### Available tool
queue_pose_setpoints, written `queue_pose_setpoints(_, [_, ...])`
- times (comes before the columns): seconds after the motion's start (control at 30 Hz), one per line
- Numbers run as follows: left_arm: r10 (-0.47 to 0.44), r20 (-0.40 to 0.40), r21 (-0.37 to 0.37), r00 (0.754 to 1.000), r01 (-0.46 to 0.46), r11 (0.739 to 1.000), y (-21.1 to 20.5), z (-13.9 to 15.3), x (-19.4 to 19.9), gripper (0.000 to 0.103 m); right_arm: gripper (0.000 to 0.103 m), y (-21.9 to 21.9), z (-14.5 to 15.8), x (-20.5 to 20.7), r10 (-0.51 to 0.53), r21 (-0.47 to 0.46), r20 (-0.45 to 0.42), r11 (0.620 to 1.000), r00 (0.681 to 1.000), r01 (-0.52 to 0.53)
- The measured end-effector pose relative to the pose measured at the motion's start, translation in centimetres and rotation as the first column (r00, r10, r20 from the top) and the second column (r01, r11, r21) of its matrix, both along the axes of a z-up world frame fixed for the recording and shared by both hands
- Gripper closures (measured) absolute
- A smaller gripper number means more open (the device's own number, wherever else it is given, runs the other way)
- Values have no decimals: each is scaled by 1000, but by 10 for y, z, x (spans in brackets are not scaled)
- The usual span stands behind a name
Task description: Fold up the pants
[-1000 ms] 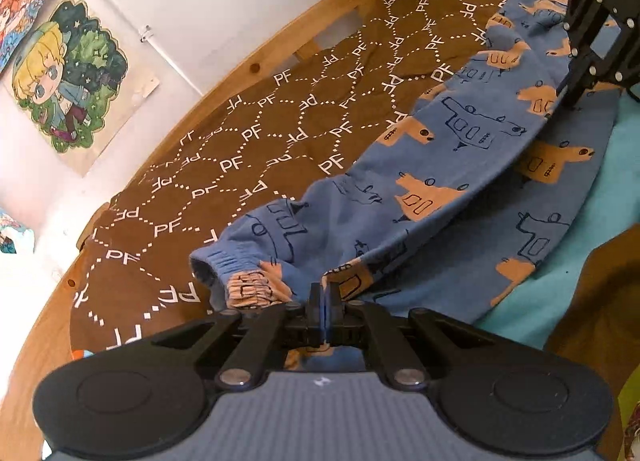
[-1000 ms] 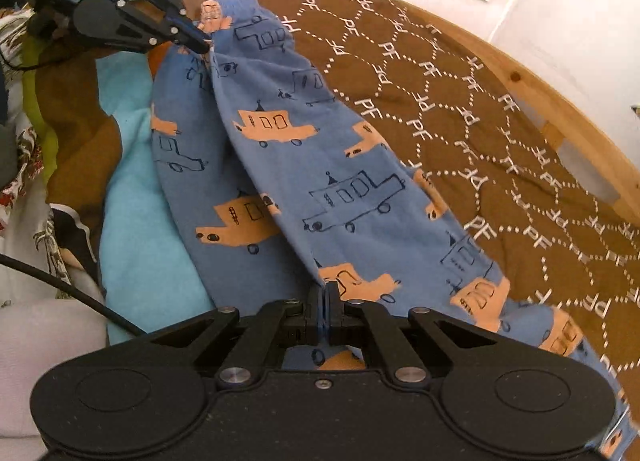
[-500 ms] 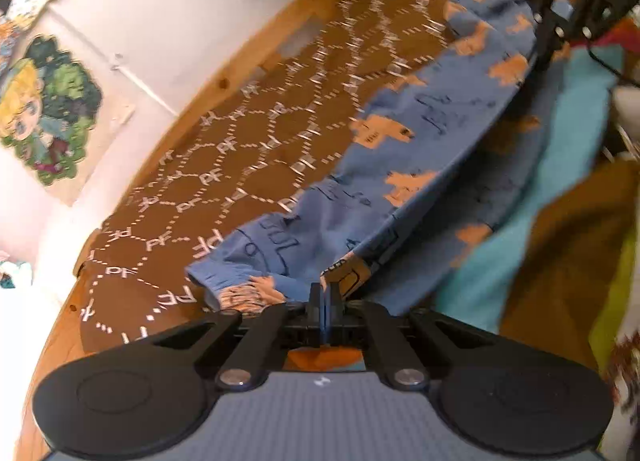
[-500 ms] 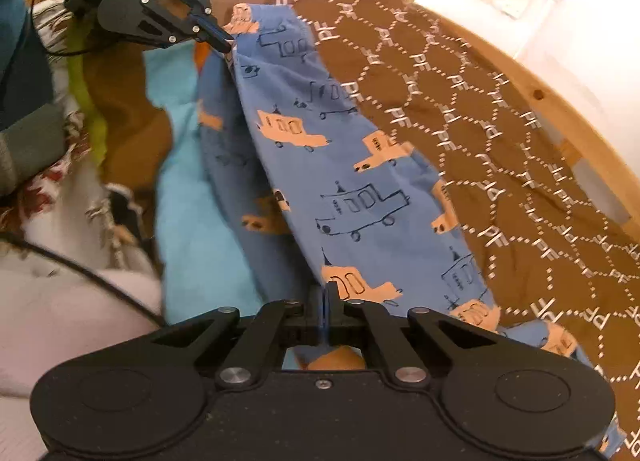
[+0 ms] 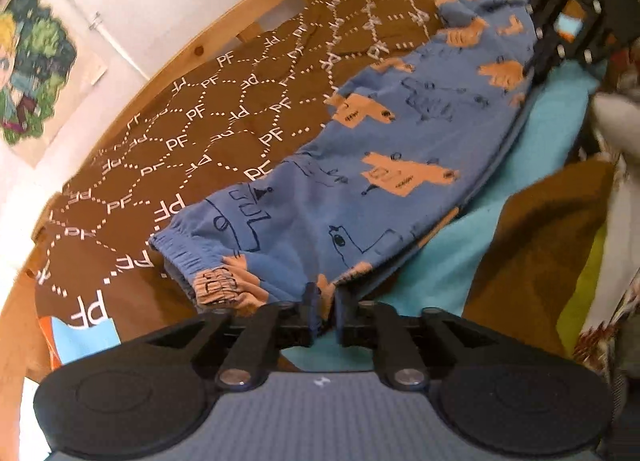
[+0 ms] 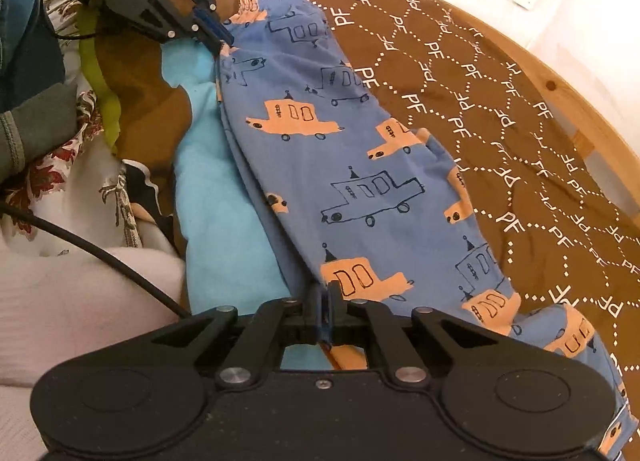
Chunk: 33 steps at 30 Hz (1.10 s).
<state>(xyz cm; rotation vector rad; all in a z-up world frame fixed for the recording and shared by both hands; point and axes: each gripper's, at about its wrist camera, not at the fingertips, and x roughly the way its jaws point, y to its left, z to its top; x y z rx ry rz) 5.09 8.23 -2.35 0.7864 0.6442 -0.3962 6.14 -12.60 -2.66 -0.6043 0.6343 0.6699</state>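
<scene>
So the left gripper (image 5: 325, 303), black plastic linkage arms on a ribbed grey body, sits at the bottom centre of its own view with the jaws a small way apart. They've just been opening, and the orange-and-blue hem of the pants (image 5: 380, 149) sits in the gap between the fingers (image 5: 311, 301); the pads don't look pressed on it any more.

The right gripper (image 6: 325, 301), same build but with a matte black speckled body, is at the bottom centre of its view and pinched nearly closed on the edge of the fabric, a blue strip showing between the jaws. In the left view it shows up at the upper right, blurry, tips down on the far end of the pants.

The pants are soft blue jersey cotton printed with orange cars and dark outline cars, with a gathered elastic cuff (image 5: 192, 257) at lower left of the left view. They lie folded lengthwise, one leg on top of the other, running diagonally across both frames.

Under them is a brown bedspread (image 5: 208, 133) with a white dotted hexagon pattern and "PF" lettering, plus a smooth turquoise cloth (image 6: 224, 197) along one long side. A light wooden bed rail (image 6: 576, 109) curves along the far edge, by a white wall with a cartoon poster (image 5: 28, 73) at upper left. A black cable (image 6: 100, 253) crosses white floral bedding at left of the right view.
</scene>
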Motion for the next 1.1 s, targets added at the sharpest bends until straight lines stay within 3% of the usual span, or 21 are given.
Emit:
queue_pose_setpoints(0.1, [-4,-20,-158,1000,1,987,11,17,1,58,86,-6,6,-4,-12,31,15,999,1000,12])
queue_pose_setpoints(0.17, [-6,-32,-298,999,-4,955,21,33,2,48,78,-11,9,-7,-40,38,24,998,999,39])
queue_pose_setpoints(0.27, [24,-43,-451,999,-41,891,27,44,9,31,56,-20,11,-11,-98,67,32,993,995,96])
queue_pose_setpoints(0.33, [51,-64,-484,997,-76,872,25,42,17,22,42,-29,11,-14,-178,102,46,980,983,172])
queue_pose_setpoints(0.4, [123,-97,-433,988,-154,888,18,32,27,19,31,-42,9,-19,-294,161,41,945,955,284])
queue_pose_setpoints(0.47, [171,-133,-403,976,-211,891,15,24,32,19,22,-58,6,-23,-429,219,13,883,903,416])
queue_pose_setpoints(0.53, [179,-153,-420,972,-228,878,10,23,37,17,14,-76,6,-28,-561,272,-30,792,827,547])
queue_pose_setpoints(0.57, [171,-150,-432,974,-220,875,4,25,38,11,10,-89,7,-32,-630,313,-58,725,775,613])
queue_pose_setpoints(0.6, [151,-140,-445,979,-198,873,-4,27,40,3,3,-101,8,-35,-682,351,-91,660,725,664])
queue_pose_setpoints(0.67, [77,-119,-467,990,-124,876,-28,32,45,0,1,-126,8,-37,-737,417,-171,547,654,726])
queue_pose_setpoints(0.73, [-20,-120,-472,993,-40,880,-62,35,53,0,1,-147,9,-35,-768,442,-219,472,602,763])
queue_pose_setpoints(0.83, [-149,-125,-475,981,73,877,-125,30,62,0,1,-172,10,-29,-777,475,-309,374,549,797])
queue_pose_setpoints(0.93, [-274,-135,-478,952,180,860,-180,17,62,0,2,-195,6,-24,-743,509,-438,259,506,821])
queue_pose_setpoints(1.0, [-327,-133,-453,935,236,860,-210,5,59,1,4,-210,0,-19,-718,504,-524,172,458,846])
queue_pose_setpoints(1.1, [-358,-140,-423,923,271,865,-235,-8,56,14,9,-223,-3,-12,-703,509,-571,103,425,855])
